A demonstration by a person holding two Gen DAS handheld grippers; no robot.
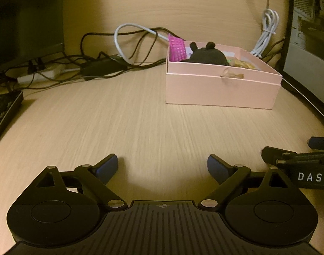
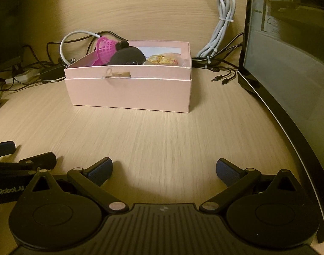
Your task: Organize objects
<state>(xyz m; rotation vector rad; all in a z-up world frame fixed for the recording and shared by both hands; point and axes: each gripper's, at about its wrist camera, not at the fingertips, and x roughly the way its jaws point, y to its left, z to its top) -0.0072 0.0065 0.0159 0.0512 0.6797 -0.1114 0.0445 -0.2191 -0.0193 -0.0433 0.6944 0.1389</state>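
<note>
Fingers of left gripper point(image 1: 162, 167) and right gripper point(image 2: 164, 171) apart, empty; audio plugs point(image 2: 220, 78) only in right view.

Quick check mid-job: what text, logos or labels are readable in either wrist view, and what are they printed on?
"DAS": white letters on the black right gripper, cut off by the left wrist view's edge.
"enRobot.AI": white letters on the black left gripper, start cut off in the right wrist view.
Yellow packet in the pink cardboard box: print too small to read.

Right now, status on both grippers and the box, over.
Left gripper open, empty. Right gripper open, empty. Pink box ahead, already holding items. Bare desk between, nothing in the way.
</note>
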